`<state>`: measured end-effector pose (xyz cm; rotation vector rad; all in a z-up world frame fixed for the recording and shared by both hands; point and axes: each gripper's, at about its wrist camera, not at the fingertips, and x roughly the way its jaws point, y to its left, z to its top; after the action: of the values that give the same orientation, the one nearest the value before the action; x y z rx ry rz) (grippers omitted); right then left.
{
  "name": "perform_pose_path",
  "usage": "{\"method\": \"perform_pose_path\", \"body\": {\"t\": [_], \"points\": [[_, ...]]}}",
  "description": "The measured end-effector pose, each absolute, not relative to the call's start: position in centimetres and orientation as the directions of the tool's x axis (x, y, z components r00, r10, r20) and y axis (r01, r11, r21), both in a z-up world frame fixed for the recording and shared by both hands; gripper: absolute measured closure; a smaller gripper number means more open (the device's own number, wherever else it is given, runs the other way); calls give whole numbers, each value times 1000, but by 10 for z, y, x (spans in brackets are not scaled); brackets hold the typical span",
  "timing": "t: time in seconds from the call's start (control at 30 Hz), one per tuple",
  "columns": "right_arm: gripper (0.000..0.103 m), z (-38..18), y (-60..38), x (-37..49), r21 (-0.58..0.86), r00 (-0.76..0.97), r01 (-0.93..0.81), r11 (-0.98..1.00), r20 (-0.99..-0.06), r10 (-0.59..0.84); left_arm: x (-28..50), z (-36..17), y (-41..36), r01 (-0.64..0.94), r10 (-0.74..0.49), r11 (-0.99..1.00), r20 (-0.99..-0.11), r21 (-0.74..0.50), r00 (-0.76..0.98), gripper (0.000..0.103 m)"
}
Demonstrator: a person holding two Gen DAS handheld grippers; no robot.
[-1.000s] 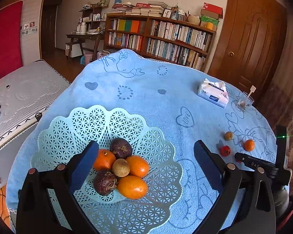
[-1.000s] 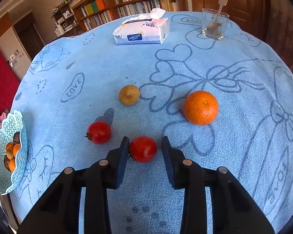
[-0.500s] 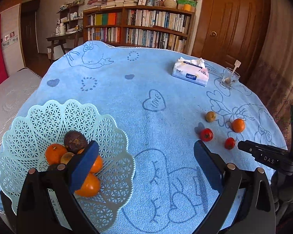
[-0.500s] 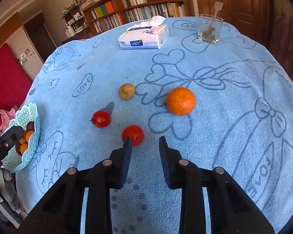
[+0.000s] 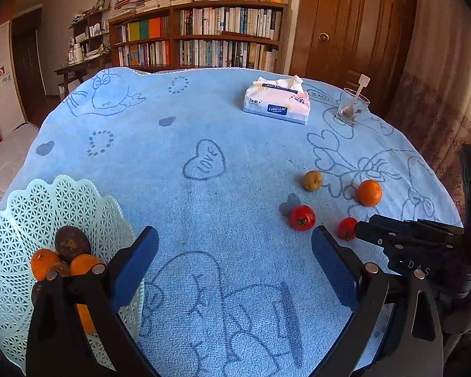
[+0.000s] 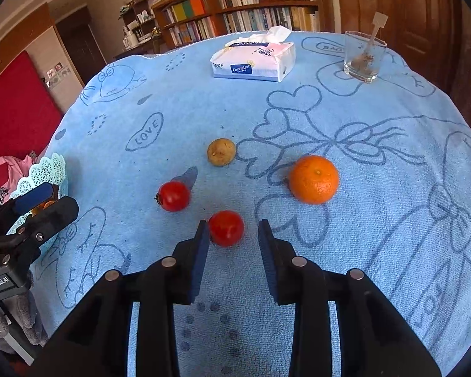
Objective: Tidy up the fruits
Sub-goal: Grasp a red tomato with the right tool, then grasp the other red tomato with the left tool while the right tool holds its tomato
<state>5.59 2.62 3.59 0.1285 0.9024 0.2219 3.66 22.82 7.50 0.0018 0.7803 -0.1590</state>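
Four loose fruits sit on the blue towel-like tablecloth point(image 6: 392, 119), right of centre in the left wrist view and mid-frame in the right wrist view: near tomato point(image 6: 226, 228), far tomato point(image 6: 173, 196), orange point(image 6: 314, 179), small brownish fruit point(image 6: 221, 151), kind unclear. Right gripper point(image 6: 234, 235) has jaws part open, low at the cloth, near tomato between the tips; left pad looks touching or just beside it, gap on the other side, not clamped. In the left wrist view that tomato point(image 5: 347, 228) is half hidden behind the right gripper's black finger. Left gripper point(image 5: 235, 264) jaws spread wide, nothing between them, only bare cloth. Mint lattice basket point(image 5: 25, 207) at lower left of the left wrist view, cut off by the frame edge and partly covered by the left finger; inside, a dark fruit point(image 5: 72, 244) and oranges point(image 5: 42, 263) show, the rest blocked, count unclear. In the right wrist view only a sliver of basket point(image 6: 51, 169) shows at the left edge behind the left gripper body. Tissue pack point(image 6: 253, 59) and glass point(image 6: 363, 56) with a stick in it at the far upper part of the table. Bookshelf point(image 5: 204, 37) behind. Person's hands mostly out of frame; grey bit at lower left, hard to make out.
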Motion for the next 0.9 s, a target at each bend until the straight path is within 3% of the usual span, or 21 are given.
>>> {"method": "perform_pose_path", "body": {"t": [0.4, 0.47, 0.9], "points": [[70, 19, 48, 73, 155, 566, -206, 966, -787, 247, 43, 70, 234, 123, -130, 990, -709, -62, 694, 4], [74, 21, 46, 72, 159, 568, -209, 965, -783, 253, 44, 68, 231, 125, -128, 990, -711, -57, 691, 4], [74, 35, 9, 46, 209, 633, -153, 966, -730, 258, 60, 53, 194, 194, -133, 981, -728, -1, 672, 4]]}}
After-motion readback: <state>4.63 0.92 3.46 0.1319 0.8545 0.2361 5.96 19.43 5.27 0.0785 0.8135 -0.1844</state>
